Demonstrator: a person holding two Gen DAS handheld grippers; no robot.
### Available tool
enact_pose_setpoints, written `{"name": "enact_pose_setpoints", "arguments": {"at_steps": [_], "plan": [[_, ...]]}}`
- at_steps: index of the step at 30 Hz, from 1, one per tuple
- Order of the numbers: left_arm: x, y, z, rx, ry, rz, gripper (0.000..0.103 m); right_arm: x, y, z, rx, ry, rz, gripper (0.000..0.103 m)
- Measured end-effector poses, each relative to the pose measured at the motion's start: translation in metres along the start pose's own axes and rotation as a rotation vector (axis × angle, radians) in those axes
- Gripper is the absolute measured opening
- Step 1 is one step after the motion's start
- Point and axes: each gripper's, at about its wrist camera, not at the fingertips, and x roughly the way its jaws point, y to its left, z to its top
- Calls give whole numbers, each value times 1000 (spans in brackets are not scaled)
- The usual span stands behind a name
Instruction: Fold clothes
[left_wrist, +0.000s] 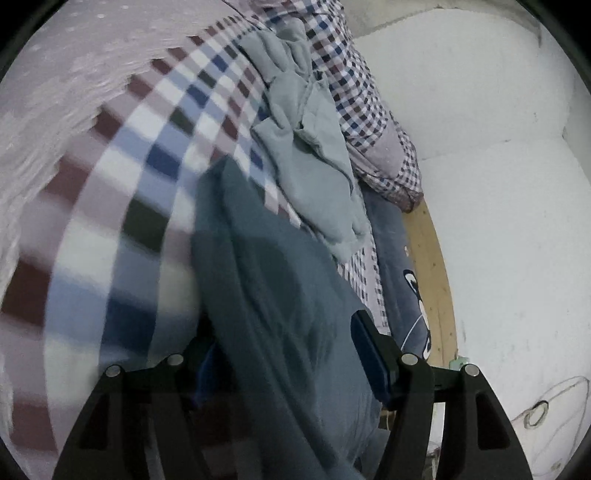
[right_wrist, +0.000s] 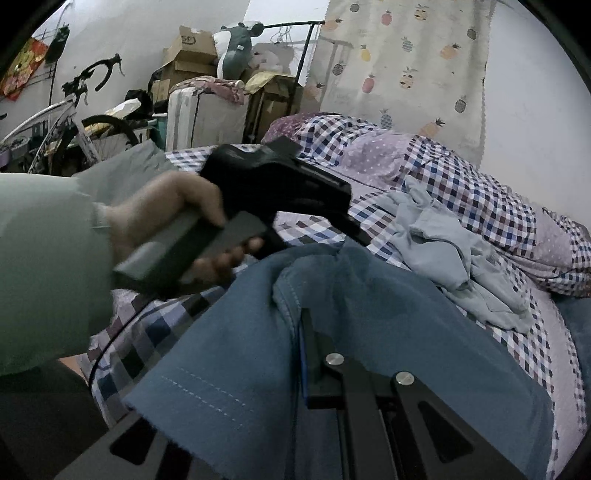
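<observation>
A blue-teal garment (left_wrist: 277, 295) (right_wrist: 388, 314) lies across a checked bedsheet (left_wrist: 147, 166) (right_wrist: 480, 199). In the left wrist view my left gripper (left_wrist: 288, 354) has its fingers wide apart, and a fold of the garment runs between them. That fold hides the left finger; the right pad (left_wrist: 365, 343) shows. In the right wrist view a hand (right_wrist: 166, 206) holds the left gripper (right_wrist: 351, 225) with its tip at the garment's raised far edge. My right gripper (right_wrist: 299, 332) is shut on the garment's near part, with cloth draped over one finger.
A crumpled pale blue-grey garment (left_wrist: 310, 147) (right_wrist: 443, 243) lies further up the bed. A dark blue piece with a cartoon print (left_wrist: 399, 277) lies by the wooden bed edge (left_wrist: 432, 277) and white wall (left_wrist: 498, 184). A bicycle (right_wrist: 55, 133), boxes (right_wrist: 192, 55) and a suitcase (right_wrist: 199, 114) stand beyond.
</observation>
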Motion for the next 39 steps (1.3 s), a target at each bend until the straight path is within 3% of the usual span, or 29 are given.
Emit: {"name": "enact_pose_setpoints", "arguments": {"at_steps": [3,9,12,17,22,26,29,32,35,39], "plan": [[14,-1,19,20,17,1,67,-6,-1,2,-4,-9,1,4],[28,6,41,18,34,14,48,-17,-7,7,9,-19,7,4],[30,10,43,-2,36,0,37,-21,-7,8,3,-22,2,4],[29,13,43,-41,19,-17,8,-23,-2,6,-5,-9,-1,4],[10,-6,41,4,-53,-70,5,-23,6,4,4,5,19,3],[-12,-29,40,32,-96,-163,4,-27,21,9,-9,-8,64,3],[-39,-48,37,65,-160,-284,4,-40,31,18,-14,-54,100,3],[-76,-72,34,131,-222,-332,4,-56,37,31,-5,-120,120,3],[-83,-68,34,137,-235,-249,4,-53,40,28,15,-114,118,3],[-69,-46,32,54,-208,-138,4,-49,31,16,83,-91,86,3]]}}
